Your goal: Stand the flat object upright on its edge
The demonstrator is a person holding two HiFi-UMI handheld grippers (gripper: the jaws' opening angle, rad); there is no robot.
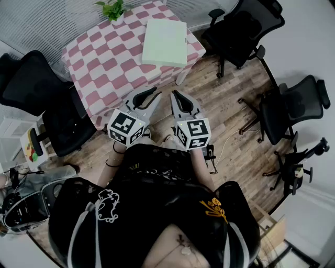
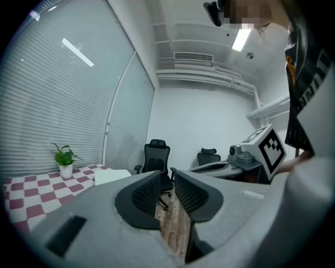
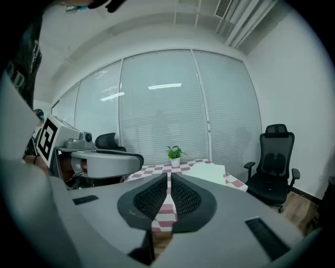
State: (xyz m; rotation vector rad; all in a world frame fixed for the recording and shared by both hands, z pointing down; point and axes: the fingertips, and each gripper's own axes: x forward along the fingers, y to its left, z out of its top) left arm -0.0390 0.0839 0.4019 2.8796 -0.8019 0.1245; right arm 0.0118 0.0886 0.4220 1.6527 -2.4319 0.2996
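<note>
A soft, matt cloth (image 1: 88, 99) in a pink-and-white check covers the counter (image 1: 125, 60). The flat object (image 1: 165, 42) lying on it is pale and smooth with a dull finish, like card or plastic; which of the two cannot be told. The floor (image 1: 235, 136) is wood-grain plank with a low sheen. The left gripper (image 2: 167, 176) and right gripper (image 3: 168, 176) have matt grey plastic shells, and their black pads (image 3: 153, 197) carry a fine ribbed, rubbery texture. The chairs (image 1: 242, 26) are black mesh and plastic.

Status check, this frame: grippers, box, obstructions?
Left gripper shut, empty; right gripper shut, empty. Flat box lies flat on table, untouched. Potted plant clear of it.
</note>
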